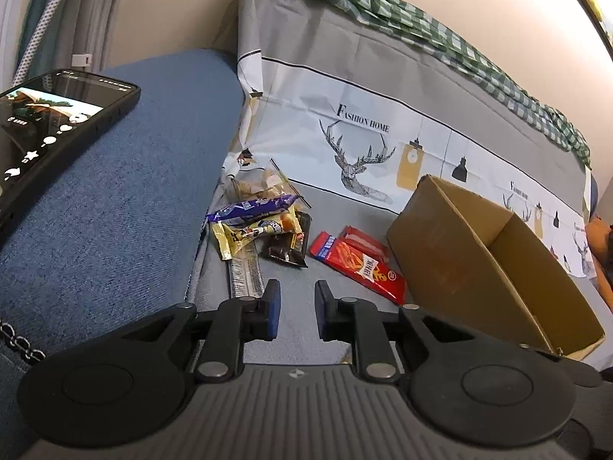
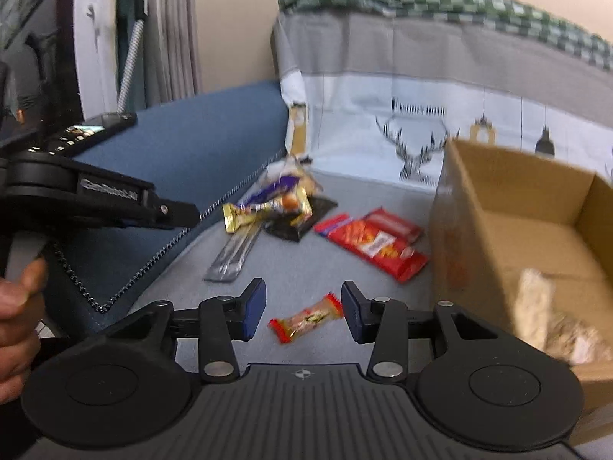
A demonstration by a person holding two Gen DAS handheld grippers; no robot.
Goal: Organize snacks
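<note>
Your right gripper (image 2: 302, 312) is spread wide at lower centre of its view, empty, with the small orange candy (image 2: 306, 318) lying on the grey seat between its fingers. Your left gripper (image 1: 297, 312) is parted narrower, holding nothing, low centre of frame. The snack pile (image 1: 260, 222) sits mid-frame, red packet (image 1: 358, 264) right of it, cardboard box (image 1: 494, 264) at far right.
</note>
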